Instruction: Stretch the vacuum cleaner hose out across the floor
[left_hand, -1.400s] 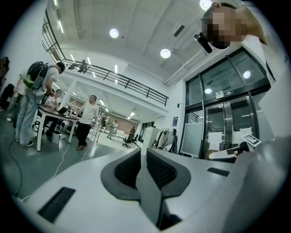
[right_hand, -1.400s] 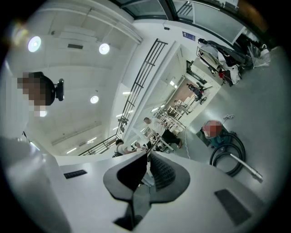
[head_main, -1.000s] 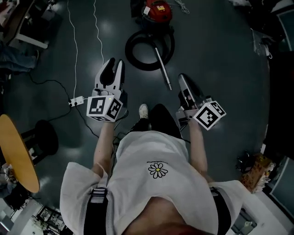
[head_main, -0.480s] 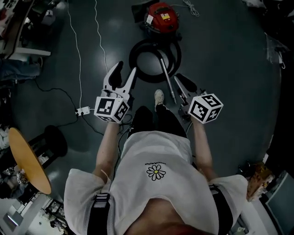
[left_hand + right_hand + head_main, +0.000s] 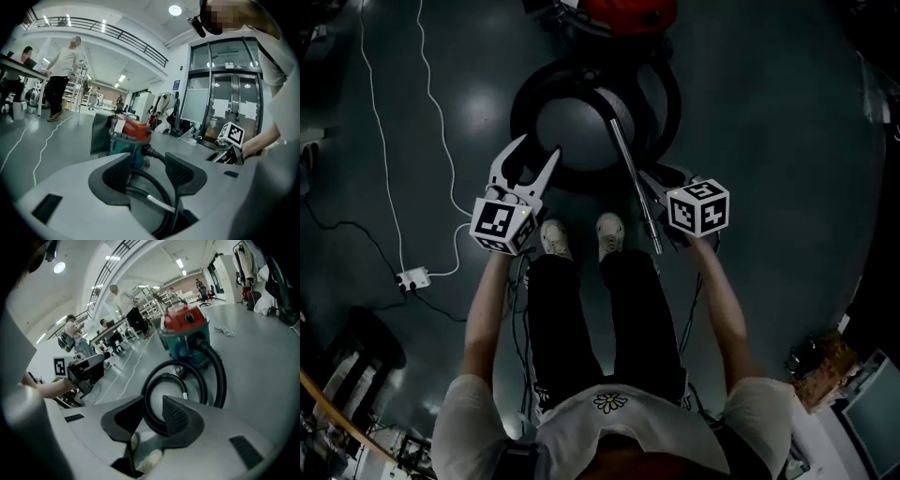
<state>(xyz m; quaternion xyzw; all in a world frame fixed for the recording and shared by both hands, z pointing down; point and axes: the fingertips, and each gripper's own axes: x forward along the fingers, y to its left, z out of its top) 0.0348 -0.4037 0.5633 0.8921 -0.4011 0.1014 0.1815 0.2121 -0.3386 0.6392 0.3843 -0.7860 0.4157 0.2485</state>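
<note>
While the left gripper and right gripper are hanging empty, jaws having just been opening part-way, the hose is lying coiled against the red vacuum cleaner (metal wand crossing it), so a hard tug is probably risking dragging the cleaner along.

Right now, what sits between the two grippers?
Head view: the hose's near loop and metal wand lie between left gripper and right gripper, whose empty fingers have just been opening.

White daisy T-shirt, black trousers, white shoes, and grey marker-cubed grippers.
</note>
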